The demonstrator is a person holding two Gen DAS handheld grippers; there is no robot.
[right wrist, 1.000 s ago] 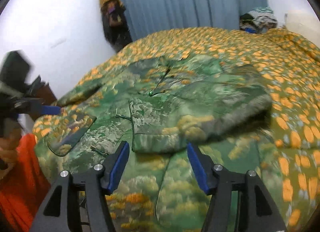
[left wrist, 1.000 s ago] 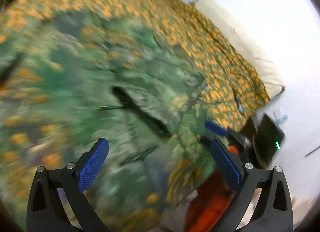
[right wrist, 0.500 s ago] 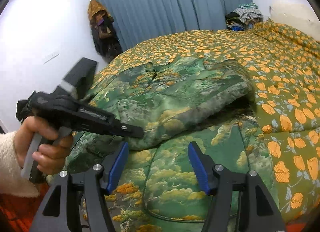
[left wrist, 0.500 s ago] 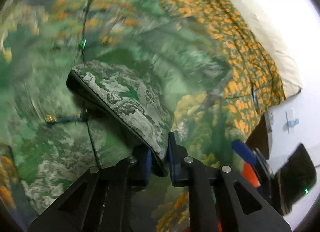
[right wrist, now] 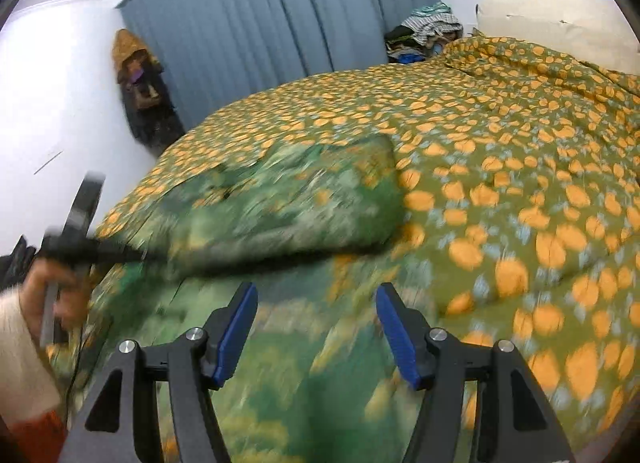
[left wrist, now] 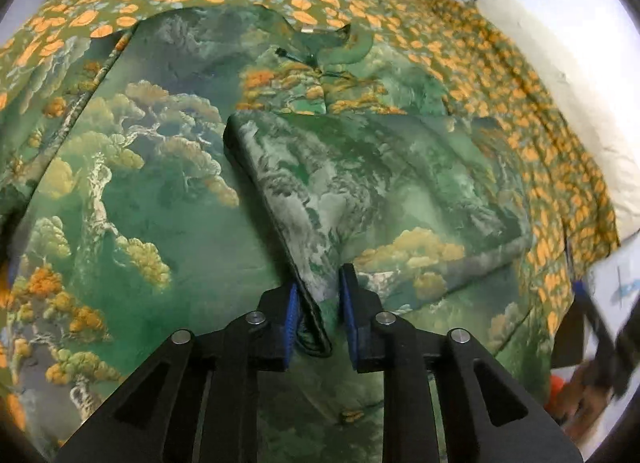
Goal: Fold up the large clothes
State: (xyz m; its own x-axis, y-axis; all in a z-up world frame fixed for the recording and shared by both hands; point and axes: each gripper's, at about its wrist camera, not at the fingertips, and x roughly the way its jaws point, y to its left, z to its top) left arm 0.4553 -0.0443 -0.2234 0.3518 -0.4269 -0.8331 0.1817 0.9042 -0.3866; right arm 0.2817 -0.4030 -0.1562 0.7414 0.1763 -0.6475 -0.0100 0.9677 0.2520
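Left wrist view: the left claw (left wrist: 318,311) sits at 6 o'clock with the dark-piped cuff (left wrist: 310,303) of a sleeve between its blue pads (left wrist: 292,315); the jaws have just been closing and then easing a little apart, and a sliver of gap shows on the right pad, so the pinch looks loosened rather than firm. The sleeve (left wrist: 360,191) lies folded across the chest of the large garment (left wrist: 160,203), a heavy brocade-like robe woven with green pines and orange clouds, spread flat on the bed (left wrist: 520,75), its collar (left wrist: 332,51) at 12 o'clock. I judge the sleeve fold as being laid down; next the cuff wants a clean release. Right wrist view: the right claw (right wrist: 316,327) hangs open and empty at 6 o'clock above the blurred green hem. The folded bulk of the robe rises at 10 o'clock, thick and padded, where the person's hand (right wrist: 60,287) in a cream sleeve carries the other tool. The orange-spotted quilt looks soft and puffy. Blue curtains (right wrist: 280,11) hang at 12 o'clock. The next fold probably needs this claw to take the hem.
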